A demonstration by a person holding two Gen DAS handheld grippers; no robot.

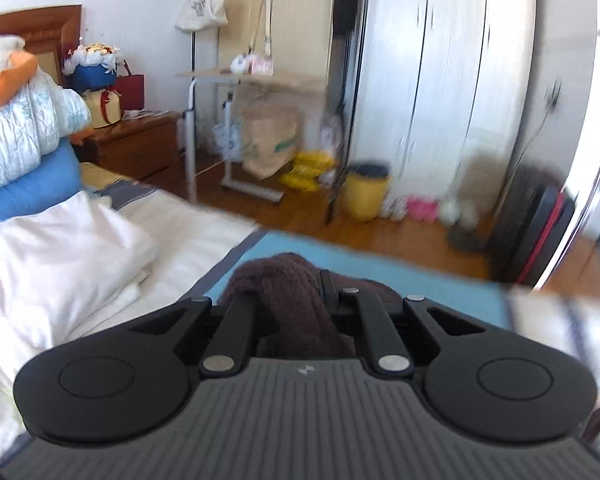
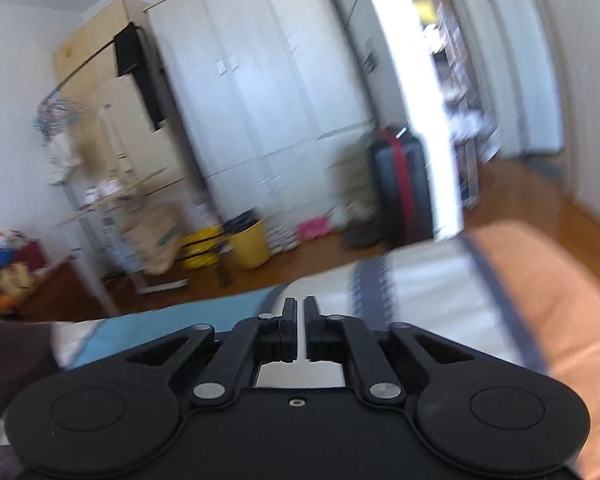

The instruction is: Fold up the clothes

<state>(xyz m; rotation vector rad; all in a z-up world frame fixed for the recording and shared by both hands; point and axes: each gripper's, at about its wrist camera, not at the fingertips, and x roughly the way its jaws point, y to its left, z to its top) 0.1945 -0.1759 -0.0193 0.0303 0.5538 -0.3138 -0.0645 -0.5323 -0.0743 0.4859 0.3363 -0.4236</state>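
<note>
My left gripper (image 1: 296, 292) is shut on a dark brown fuzzy garment (image 1: 288, 280), which bunches up between its fingers and hides the fingertips. It is held above the bed's blue sheet (image 1: 420, 280). My right gripper (image 2: 300, 312) has its jaws nearly closed with a narrow gap, and nothing is between them. It hovers over the bed's striped cover (image 2: 420, 280). The brown garment shows at the left edge of the right wrist view (image 2: 16, 356). An orange cloth (image 2: 540, 292) lies to the right of the right gripper.
Folded white clothes (image 1: 64, 256) lie on the bed at left, with a blue pillow (image 1: 32, 188) and a quilt behind. Beyond the bed edge are wooden floor, a yellow bin (image 1: 364, 192), a rolling table (image 1: 236, 76), a wardrobe (image 1: 440, 80) and a dark suitcase (image 2: 400, 184).
</note>
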